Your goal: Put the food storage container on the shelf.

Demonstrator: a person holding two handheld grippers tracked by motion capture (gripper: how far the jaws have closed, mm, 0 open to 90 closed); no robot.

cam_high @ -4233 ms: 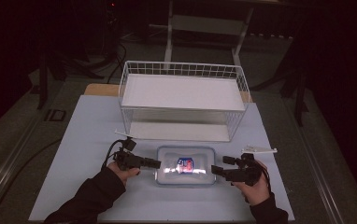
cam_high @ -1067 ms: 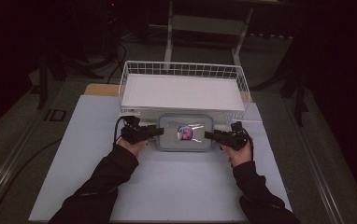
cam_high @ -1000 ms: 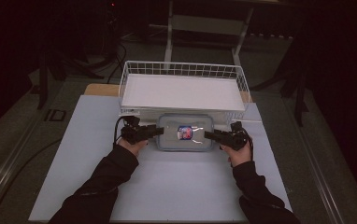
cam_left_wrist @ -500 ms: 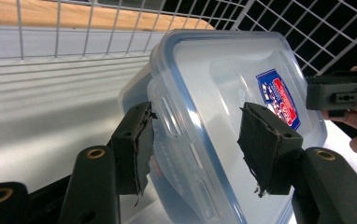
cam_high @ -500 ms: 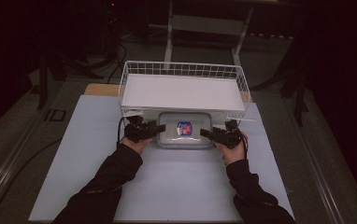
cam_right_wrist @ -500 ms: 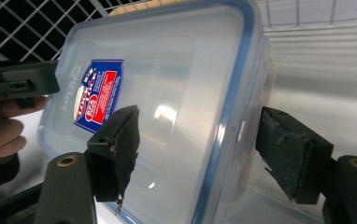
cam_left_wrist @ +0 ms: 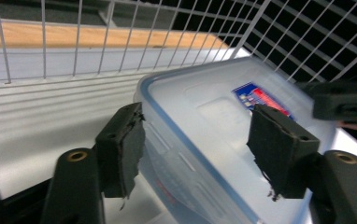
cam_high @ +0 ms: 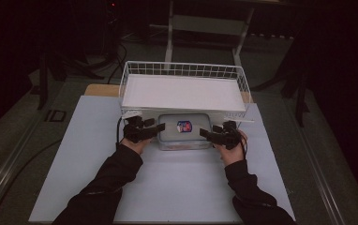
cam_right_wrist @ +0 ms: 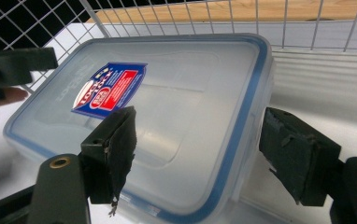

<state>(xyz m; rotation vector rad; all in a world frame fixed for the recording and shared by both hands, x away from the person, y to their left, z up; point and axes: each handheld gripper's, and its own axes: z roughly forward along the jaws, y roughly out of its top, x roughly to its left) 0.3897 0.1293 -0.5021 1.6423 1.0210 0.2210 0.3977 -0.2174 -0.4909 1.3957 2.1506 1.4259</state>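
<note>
Two grippers flank one clear plastic container (cam_high: pixel 183 132) that sits on the white table (cam_high: pixel 167 183) just in front of a white wire basket (cam_high: pixel 185 91). In the high view the container lies at the centre of the sheet, its far edge close against the basket's near wall, with the basket at 12 o'clock from it. The left gripper (cam_high: pixel 154 130) meets the container's short end from 9 o'clock, and the right gripper (cam_high: pixel 206 134) meets the opposite end from 3 o'clock; each is held in a hand, with dark sleeves (cam_high: pixel 114 180) running in from 6 o'clock. The container's lid (cam_right_wrist: pixel 167 102) is translucent with a blue seal line around its rim and carries a red, white and blue label (cam_right_wrist: pixel 109 89), which in the high view lies toward the far middle of the lid. In the left gripper view the left gripper (cam_left_wrist: pixel 197 142) has its jaws spread apart, one pad over the lid and the other beside the near wall, straddling the container's end rather than pinching it. In the right gripper view the right gripper (cam_right_wrist: pixel 202 147) likewise has its jaws parted wide, one pad above the lid and the other out past the container's edge. Whether any pad touches the plastic cannot be told.
</note>
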